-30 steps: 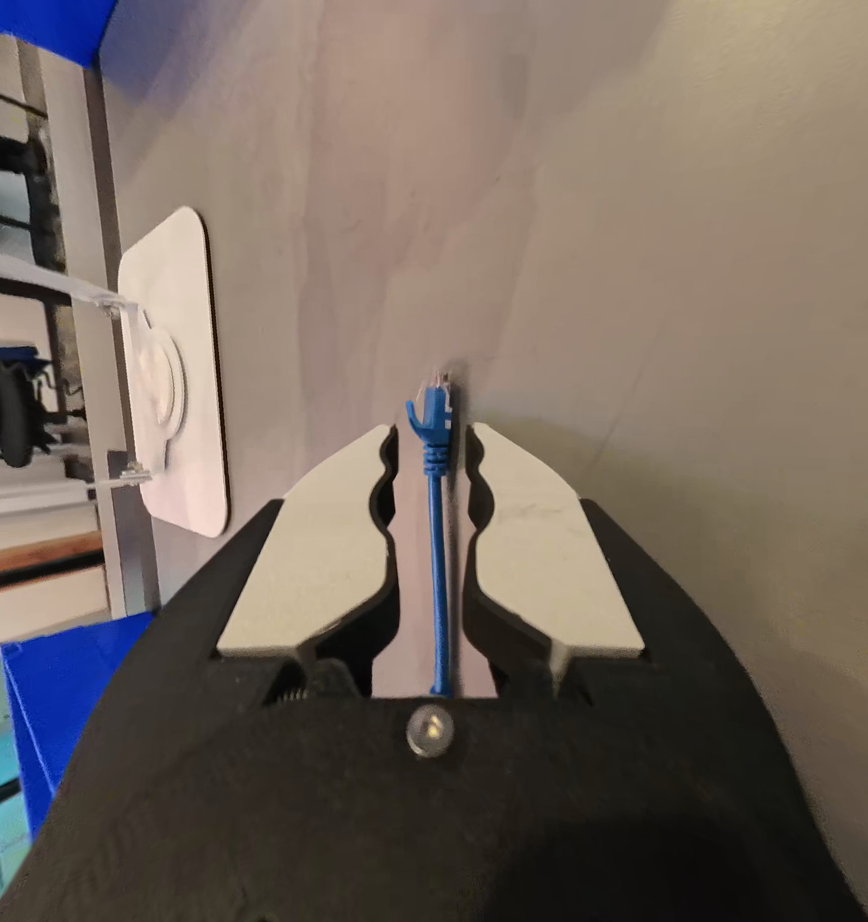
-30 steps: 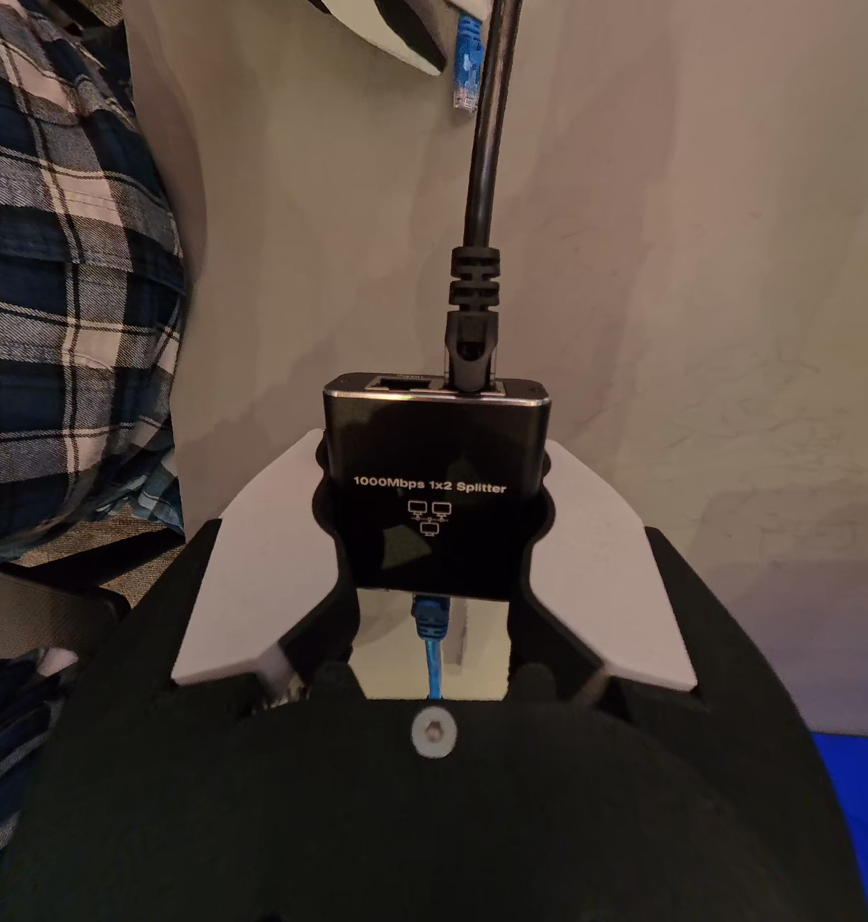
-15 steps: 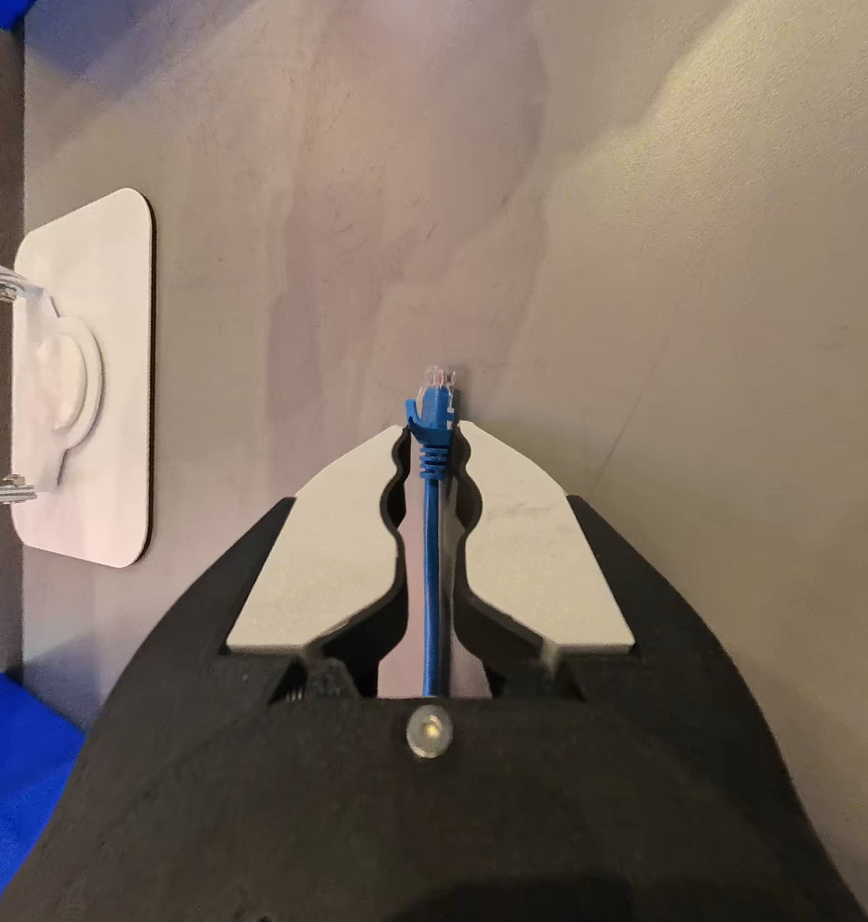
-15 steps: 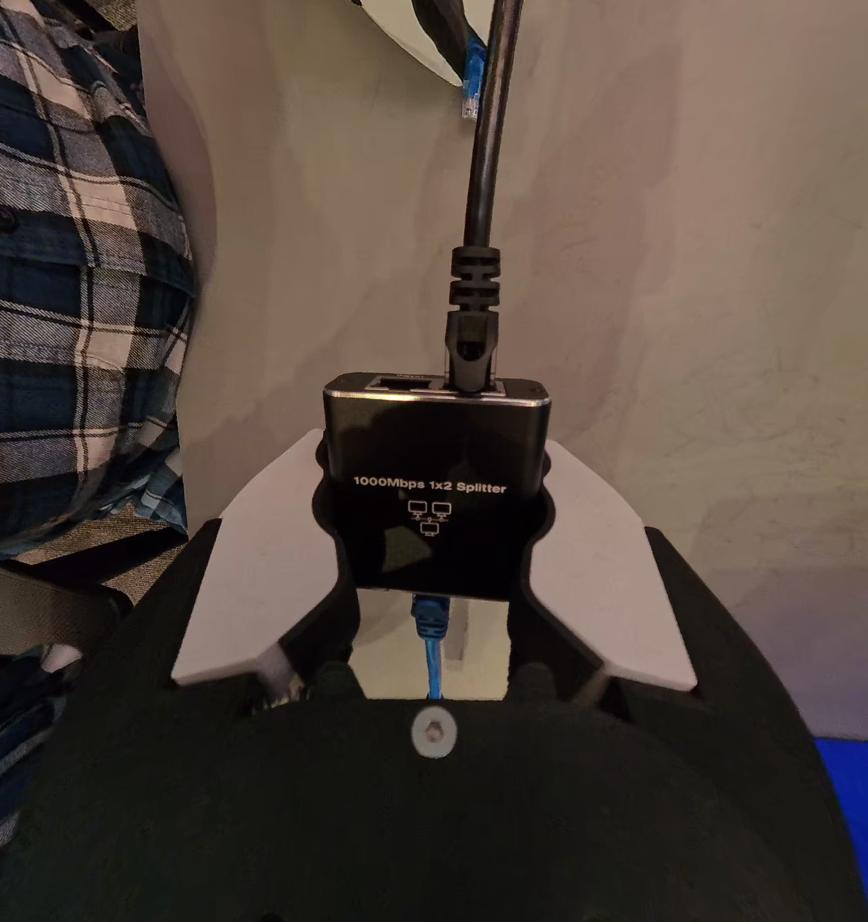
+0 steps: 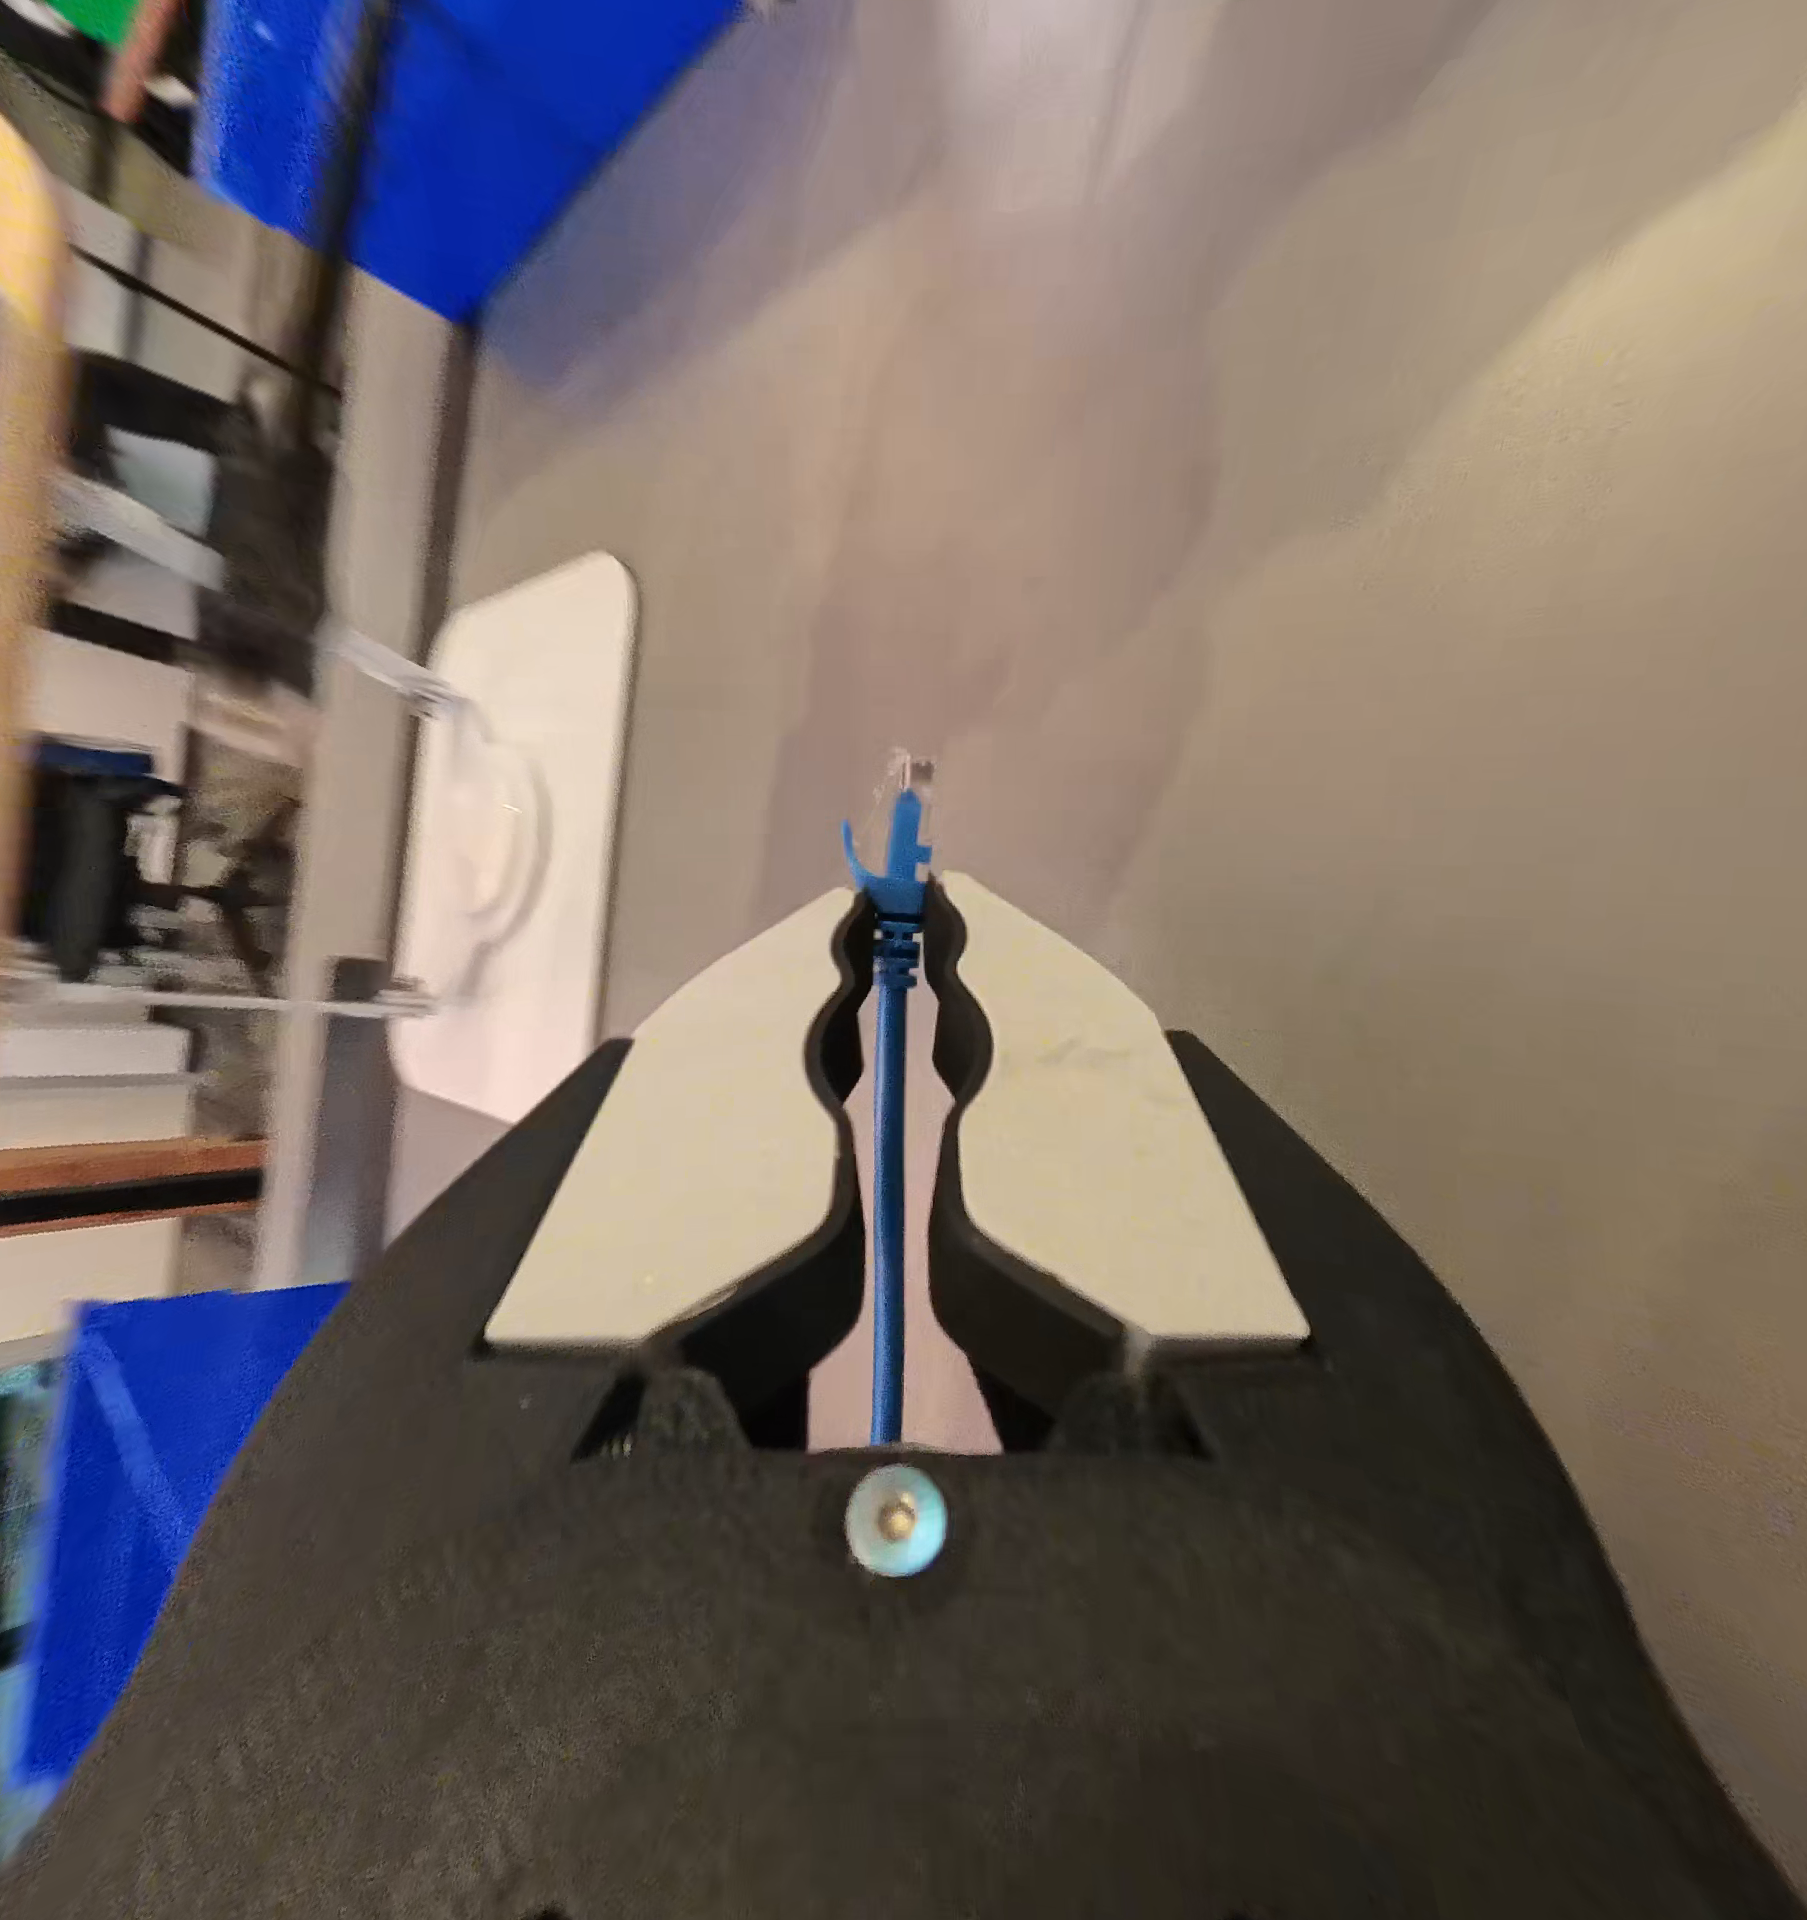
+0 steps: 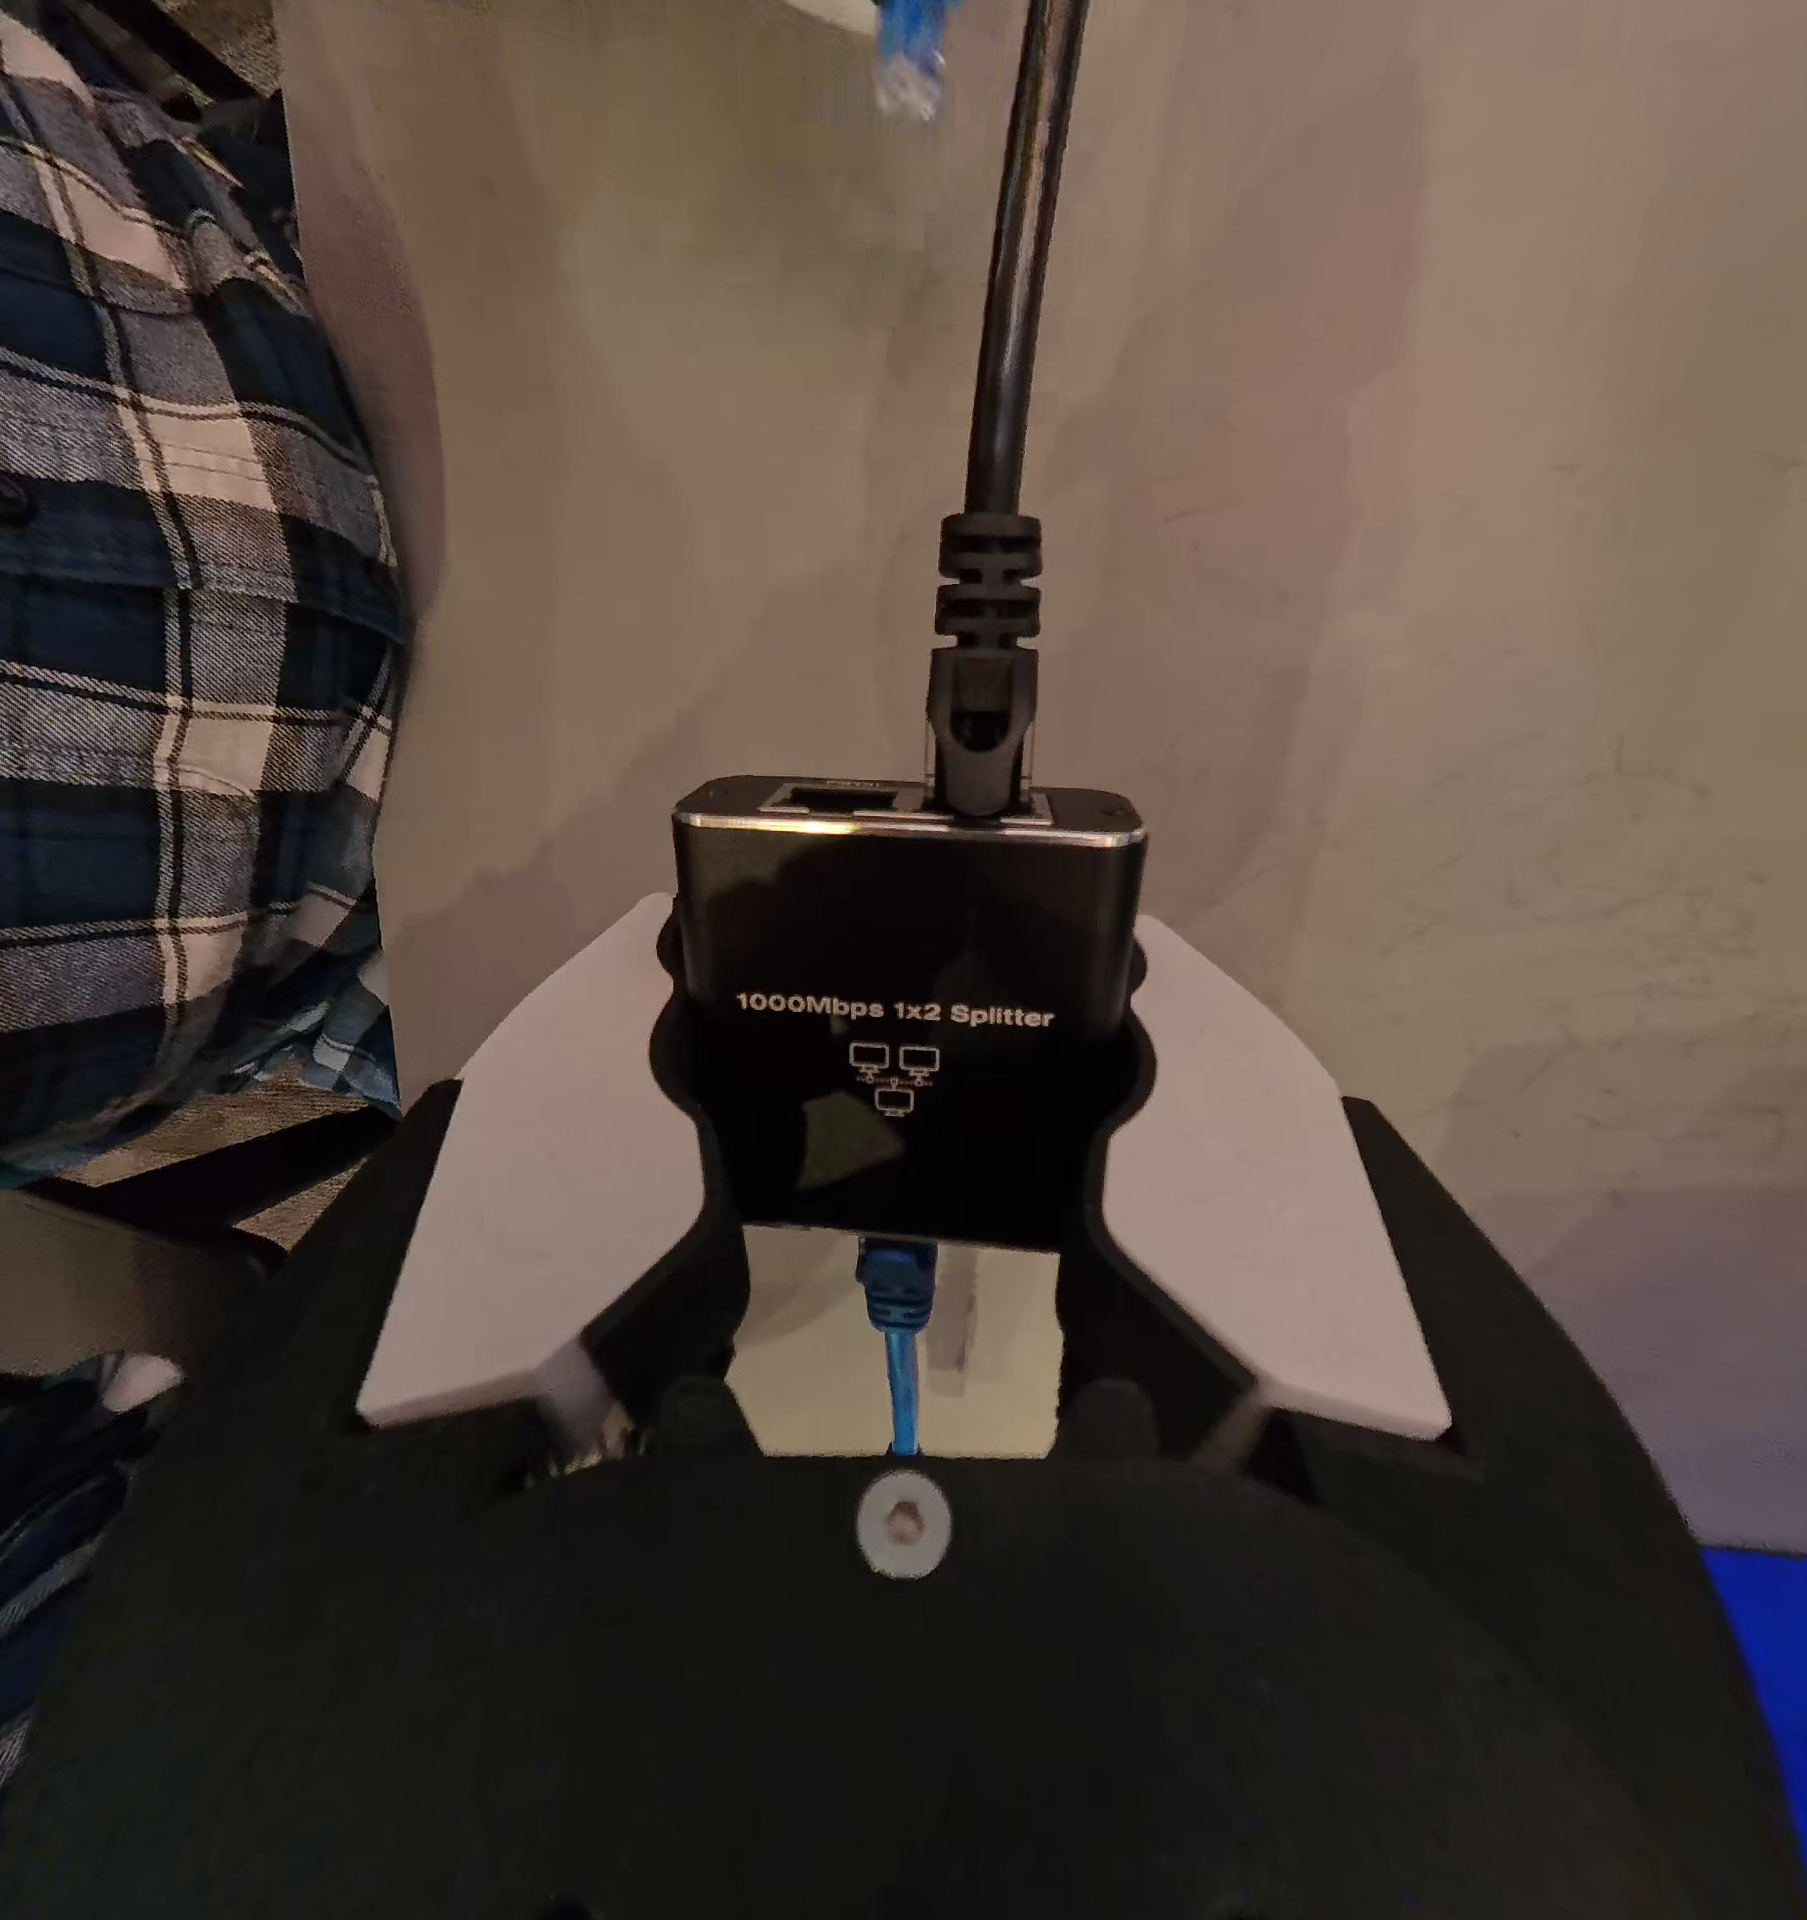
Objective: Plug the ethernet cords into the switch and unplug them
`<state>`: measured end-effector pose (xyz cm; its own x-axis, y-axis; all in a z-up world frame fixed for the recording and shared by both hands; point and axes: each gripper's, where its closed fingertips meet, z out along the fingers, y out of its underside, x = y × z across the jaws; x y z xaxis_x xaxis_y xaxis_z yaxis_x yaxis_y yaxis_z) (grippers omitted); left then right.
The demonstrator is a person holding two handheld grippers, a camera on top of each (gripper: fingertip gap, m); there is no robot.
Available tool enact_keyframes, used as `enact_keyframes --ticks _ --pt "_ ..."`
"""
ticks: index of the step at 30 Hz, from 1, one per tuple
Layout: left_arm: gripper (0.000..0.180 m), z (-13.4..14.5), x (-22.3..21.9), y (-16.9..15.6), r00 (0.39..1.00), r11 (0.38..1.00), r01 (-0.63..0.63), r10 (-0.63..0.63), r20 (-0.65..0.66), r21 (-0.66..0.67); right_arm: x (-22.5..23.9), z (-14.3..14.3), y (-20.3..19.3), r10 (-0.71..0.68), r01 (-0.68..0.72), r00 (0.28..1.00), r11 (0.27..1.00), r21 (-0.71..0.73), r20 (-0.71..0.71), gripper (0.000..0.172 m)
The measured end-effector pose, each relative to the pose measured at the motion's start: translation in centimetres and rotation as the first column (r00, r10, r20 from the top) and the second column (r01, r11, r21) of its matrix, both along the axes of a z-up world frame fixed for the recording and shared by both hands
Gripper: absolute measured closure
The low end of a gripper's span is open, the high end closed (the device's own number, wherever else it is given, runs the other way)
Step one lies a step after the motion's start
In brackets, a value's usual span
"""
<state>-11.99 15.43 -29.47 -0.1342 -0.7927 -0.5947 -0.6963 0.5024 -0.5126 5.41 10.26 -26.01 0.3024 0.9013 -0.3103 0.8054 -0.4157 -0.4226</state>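
- Two grippers are at work. The left gripper (image 5: 894, 894) has narrowed its jaws over the last second; they now pinch the blue ethernet plug (image 5: 899, 847) at its ribbed boot, its clear tip poking past the fingertips at frame centre.
- That plug now looks ready to carry to the switch.
- The right gripper (image 6: 904, 977) stays wide, both jaws clamping the black switch (image 6: 909, 935) by its sides.
- On the switch's far face, a black cord (image 6: 987, 665) fills the right port; the left port is empty.
- A second blue cord (image 6: 894, 1299) enters its near end.

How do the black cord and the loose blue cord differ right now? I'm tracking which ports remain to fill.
The black cord is plugged into the switch; the loose blue cord is unplugged, pinched in the left gripper. The black cord looks thicker than the blue one. Both end in booted plugs.
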Motion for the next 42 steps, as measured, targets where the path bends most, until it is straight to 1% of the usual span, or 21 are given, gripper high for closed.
enact_keyframes --ticks 3,5,8,9,11,13,18,21,24,26,28,30,32,42 --pt "0.171 4.7 1.1 -0.2 0.999 0.989 -0.012 0.005 0.049 0.145 -0.3 0.0 0.5 0.000 0.000 1.000 1.000 -0.030 0.001 0.096" --pt "0.172 7.4 2.0 0.1 0.997 0.967 -0.023 0.004 0.077 0.255 -0.8 0.0 0.8 0.009 -0.009 1.000 0.998 -0.055 -0.005 0.096" --pt "0.172 10.4 3.8 0.8 0.995 0.915 -0.044 0.005 0.099 0.400 -1.6 0.2 1.3 0.026 -0.027 1.000 0.995 -0.091 -0.007 0.096" --pt "0.172 10.9 4.5 1.0 0.995 0.901 -0.050 0.008 0.099 0.431 -1.9 0.3 1.5 0.030 -0.030 1.000 0.994 -0.104 -0.008 0.096" --pt "0.172 12.0 5.7 1.4 0.994 0.852 -0.051 -0.005 0.106 0.521 -2.3 0.5 2.0 0.044 -0.043 0.999 0.993 -0.114 0.010 0.096" --pt "0.171 11.8 6.8 1.8 0.997 0.829 -0.033 -0.009 0.073 0.558 -2.7 1.2 2.6 0.054 -0.052 0.998 0.993 -0.109 0.011 0.096" --pt "0.172 12.2 8.5 2.4 0.999 0.788 -0.023 -0.012 0.053 0.615 -2.7 3.1 4.3 0.091 -0.088 0.992 0.995 -0.037 0.092 0.096" --pt "0.171 13.4 8.7 3.2 0.997 0.755 -0.061 0.020 0.069 0.653 -2.7 4.4 5.0 0.127 -0.125 0.983 0.992 -0.022 0.131 0.095" --pt "0.172 14.3 8.9 3.8 0.997 0.729 -0.067 0.029 0.067 0.681 -2.5 5.9 6.0 0.141 -0.138 0.979 0.990 -0.031 0.145 0.096" --pt "0.172 14.4 9.0 4.0 0.998 0.723 -0.058 0.029 0.054 0.688 -2.5 6.6 6.7 0.142 -0.139 0.979 0.990 -0.036 0.148 0.096" --pt "0.171 14.7 9.0 4.4 0.997 0.728 -0.078 0.046 0.065 0.681 -2.4 6.9 7.3 0.145 -0.142 0.976 0.989 -0.027 0.163 0.096" --pt "0.172 15.0 9.0 4.4 0.996 0.724 -0.089 0.048 0.078 0.684 -2.7 7.1 7.3 0.160 -0.159 0.973 0.987 -0.020 0.166 0.096" --pt "0.172 15.1 9.2 4.4 0.996 0.734 -0.089 0.044 0.083 0.673 -3.0 7.3 7.3 0.166 -0.167 0.973 0.986 -0.010 0.157 0.096" --pt "0.172 14.6 9.3 4.5 0.995 0.734 -0.093 0.054 0.078 0.672 -3.4 7.1 7.2 0.181 -0.182 0.971 0.983 -0.005 0.158 0.096"
